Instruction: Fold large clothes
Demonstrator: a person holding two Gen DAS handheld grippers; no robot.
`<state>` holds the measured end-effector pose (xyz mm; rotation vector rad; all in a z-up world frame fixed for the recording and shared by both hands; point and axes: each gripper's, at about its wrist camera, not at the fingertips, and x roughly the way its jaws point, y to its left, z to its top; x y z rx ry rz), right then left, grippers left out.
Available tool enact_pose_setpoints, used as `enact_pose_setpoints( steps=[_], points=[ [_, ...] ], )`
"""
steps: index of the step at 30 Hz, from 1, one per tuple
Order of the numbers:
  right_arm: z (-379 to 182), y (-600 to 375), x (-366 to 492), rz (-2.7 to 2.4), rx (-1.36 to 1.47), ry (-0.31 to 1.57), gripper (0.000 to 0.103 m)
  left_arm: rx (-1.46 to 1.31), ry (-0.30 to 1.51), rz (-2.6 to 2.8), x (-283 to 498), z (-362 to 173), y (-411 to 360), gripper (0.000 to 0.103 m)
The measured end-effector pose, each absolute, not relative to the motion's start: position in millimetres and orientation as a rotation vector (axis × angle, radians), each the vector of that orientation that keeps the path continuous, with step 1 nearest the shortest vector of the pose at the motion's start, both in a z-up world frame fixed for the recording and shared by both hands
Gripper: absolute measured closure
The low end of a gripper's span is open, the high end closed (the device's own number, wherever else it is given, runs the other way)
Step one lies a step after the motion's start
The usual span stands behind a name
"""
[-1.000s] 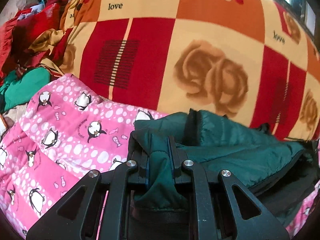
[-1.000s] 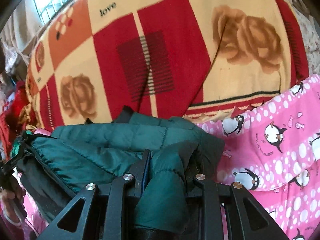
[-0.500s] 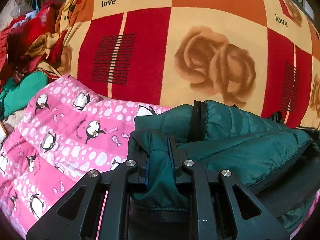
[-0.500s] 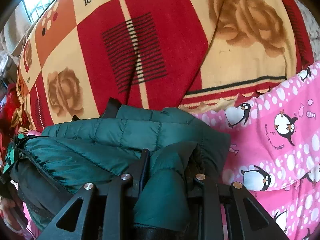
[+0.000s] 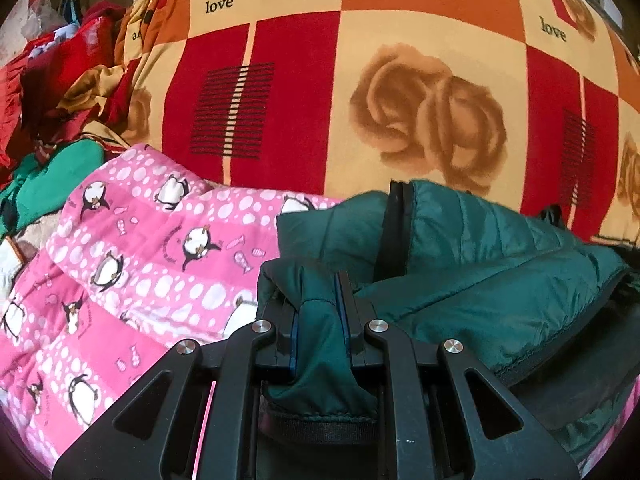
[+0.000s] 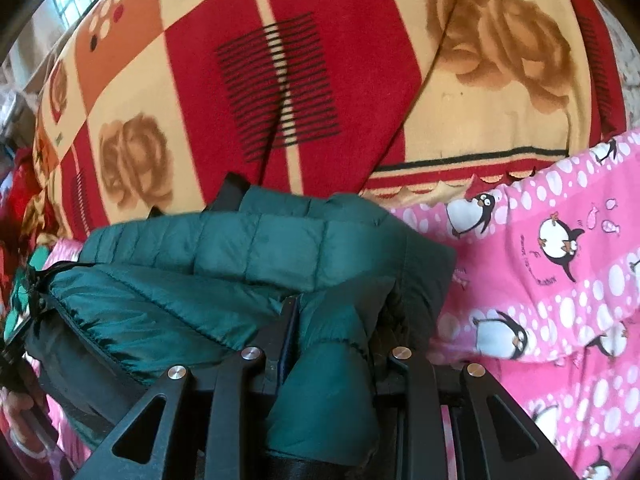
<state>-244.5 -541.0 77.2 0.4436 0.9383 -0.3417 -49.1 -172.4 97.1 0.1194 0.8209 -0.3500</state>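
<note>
A dark green quilted jacket (image 5: 480, 272) lies doubled over on a pink penguin-print blanket (image 5: 132, 264). My left gripper (image 5: 318, 304) is shut on a bunched fold at the jacket's left end. In the right wrist view the same jacket (image 6: 224, 264) spreads to the left, and my right gripper (image 6: 332, 320) is shut on a fold at its right end. The jacket's black lining and zipper edge show along the folded side.
A red, orange and cream rose-patterned blanket (image 5: 360, 92) fills the space behind the jacket and also shows in the right wrist view (image 6: 320, 92). A pile of red and green clothes (image 5: 52, 112) lies at the left. A hand (image 6: 20, 412) shows at the lower left.
Both grippers have moved forward and lower with the jacket. The jacket now lies closer to the rose blanket and looks larger in both views.
</note>
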Motion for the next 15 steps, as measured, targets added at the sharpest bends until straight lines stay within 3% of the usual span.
enact_pose_setpoints(
  steps=[5, 9, 12, 15],
  points=[
    [73, -548, -239, -0.345, 0.466, 0.960, 0.079, 0.054, 0.878, -0.363, -34, 98, -171, 0.087],
    [63, -559, -231, -0.346, 0.557, 0.926, 0.065, -0.063, 0.936, -0.380, -17, 100, -169, 0.080],
    [66, -571, -236, -0.327, 0.663, 0.862, 0.061, -0.186, 0.982, -0.445, -5, 108, -156, 0.068],
    [82, -576, -248, -0.309, 0.694, 0.773, 0.051, -0.293, 0.979, -0.506, 1, 121, -140, 0.042]
  ],
)
